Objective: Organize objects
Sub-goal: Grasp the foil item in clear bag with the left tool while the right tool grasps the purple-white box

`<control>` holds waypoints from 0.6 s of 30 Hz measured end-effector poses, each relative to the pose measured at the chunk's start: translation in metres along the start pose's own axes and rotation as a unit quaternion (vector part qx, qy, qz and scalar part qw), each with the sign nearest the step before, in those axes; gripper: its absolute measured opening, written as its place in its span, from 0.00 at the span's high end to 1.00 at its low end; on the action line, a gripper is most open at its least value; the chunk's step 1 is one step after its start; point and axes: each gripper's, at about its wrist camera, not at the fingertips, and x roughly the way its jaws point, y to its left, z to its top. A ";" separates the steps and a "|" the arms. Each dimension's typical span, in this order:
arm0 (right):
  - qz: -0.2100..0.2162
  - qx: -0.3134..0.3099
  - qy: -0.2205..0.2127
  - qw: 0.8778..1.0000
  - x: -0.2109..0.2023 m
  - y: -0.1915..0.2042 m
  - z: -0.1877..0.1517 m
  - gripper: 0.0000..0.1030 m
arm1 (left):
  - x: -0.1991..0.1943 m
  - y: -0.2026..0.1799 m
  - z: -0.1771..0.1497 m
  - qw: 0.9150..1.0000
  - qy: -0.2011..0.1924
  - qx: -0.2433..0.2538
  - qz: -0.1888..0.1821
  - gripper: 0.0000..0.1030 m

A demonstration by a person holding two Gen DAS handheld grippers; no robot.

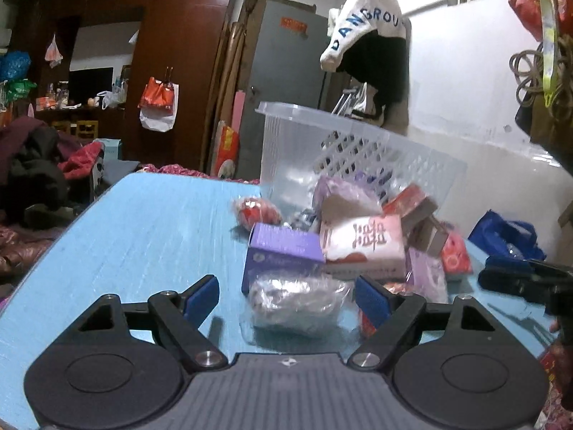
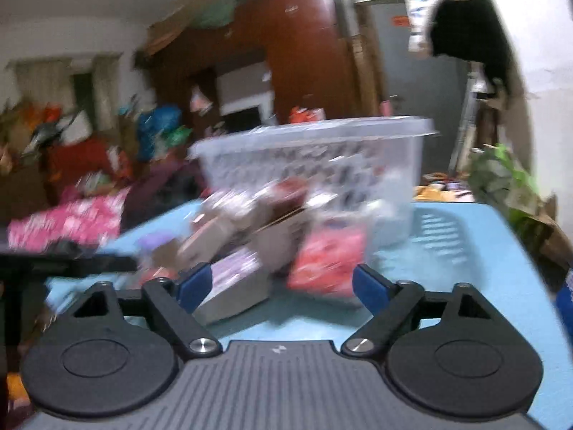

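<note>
Ahead of the left gripper (image 1: 286, 295), jaws wide apart and gripping nothing, a clear-wrapped bundle (image 1: 293, 302) lies on the blue table (image 1: 143, 222) just between the fingertips. Behind it a purple box (image 1: 283, 252), long axis across the view, touches a pink box (image 1: 363, 245). Beyond the pile one perforated clear basket (image 1: 358, 150) stands tilted. The right gripper (image 2: 283, 285), likewise wide and empty, faces the same blurred pile; a red packet (image 2: 327, 259) sits nearest.
</note>
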 end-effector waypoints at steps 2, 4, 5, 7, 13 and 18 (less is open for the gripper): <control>0.004 -0.027 0.015 1.000 0.010 0.012 -0.001 0.20 | -0.001 0.000 -0.007 1.000 0.002 0.000 0.000 0.17; 0.016 -0.040 0.027 0.999 0.020 0.020 0.002 0.21 | 0.000 0.000 -0.008 1.000 0.003 0.002 0.003 0.17; 0.024 -0.047 0.034 0.998 0.026 0.024 0.004 0.21 | 0.000 0.000 -0.009 1.000 0.003 0.001 0.003 0.17; 0.029 -0.066 0.051 0.996 0.036 0.032 0.008 0.21 | 0.001 0.001 -0.010 1.000 0.005 -0.001 0.002 0.17; 0.022 -0.059 0.079 0.995 0.057 0.032 0.016 0.21 | 0.003 0.000 -0.010 1.000 -0.001 0.002 0.013 0.17; 0.022 -0.064 0.091 0.994 0.059 0.034 0.012 0.29 | 0.007 -0.006 -0.011 1.000 -0.003 0.015 0.021 0.17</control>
